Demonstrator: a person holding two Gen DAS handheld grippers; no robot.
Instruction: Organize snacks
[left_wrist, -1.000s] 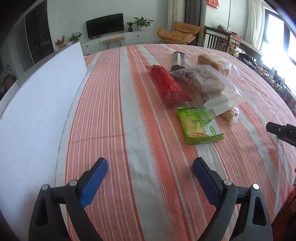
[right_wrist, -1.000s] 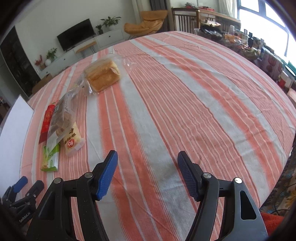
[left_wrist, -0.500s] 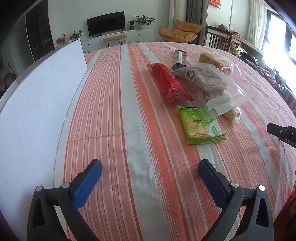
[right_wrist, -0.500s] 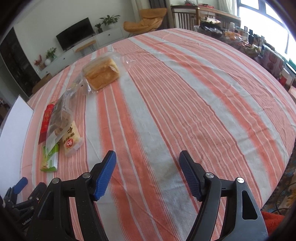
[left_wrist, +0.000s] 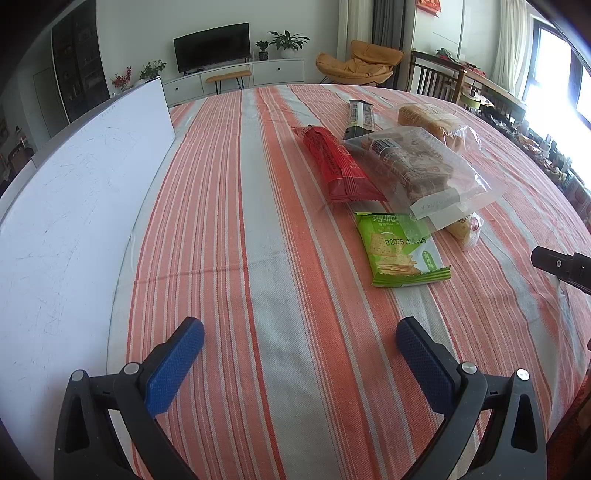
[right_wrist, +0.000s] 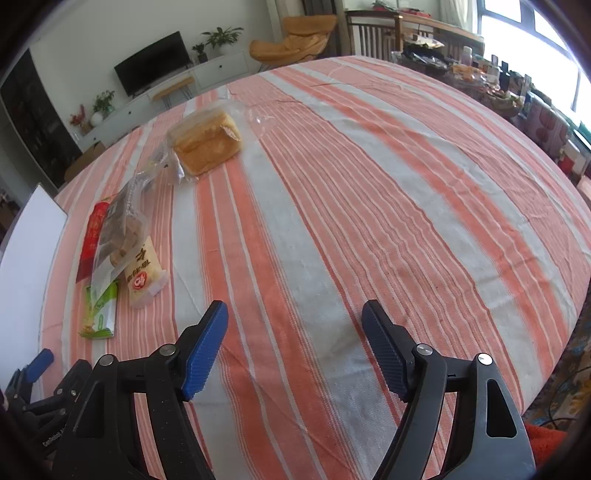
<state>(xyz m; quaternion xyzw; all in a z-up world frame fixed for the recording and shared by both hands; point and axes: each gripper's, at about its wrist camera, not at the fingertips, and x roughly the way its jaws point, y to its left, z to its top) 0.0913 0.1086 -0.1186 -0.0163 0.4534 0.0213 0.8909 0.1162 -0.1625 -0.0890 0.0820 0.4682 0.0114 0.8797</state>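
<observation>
Several snacks lie in a loose pile on the striped tablecloth. Nearest is a green cracker packet (left_wrist: 397, 251), with a red packet (left_wrist: 338, 164) and a clear bag of brown biscuits (left_wrist: 417, 166) behind it. A dark bar (left_wrist: 361, 115) and a bagged bread loaf (right_wrist: 205, 142) lie farther back, and a small cream packet (right_wrist: 144, 273) sits beside the clear bag. My left gripper (left_wrist: 299, 330) hovers wide open over bare cloth, short of the green packet. My right gripper (right_wrist: 293, 314) is empty, its jaws opening, well right of the pile.
A large white board (left_wrist: 70, 206) lies along the table's left side. The striped table (right_wrist: 406, 192) stretches bare to the right. Chairs and a cluttered sideboard (right_wrist: 476, 70) stand beyond the far edge. The right gripper's tip (left_wrist: 557, 264) shows at the left view's right edge.
Both grippers' jaws have spread wider. Neither hand has moved, and the snacks lie as before.
</observation>
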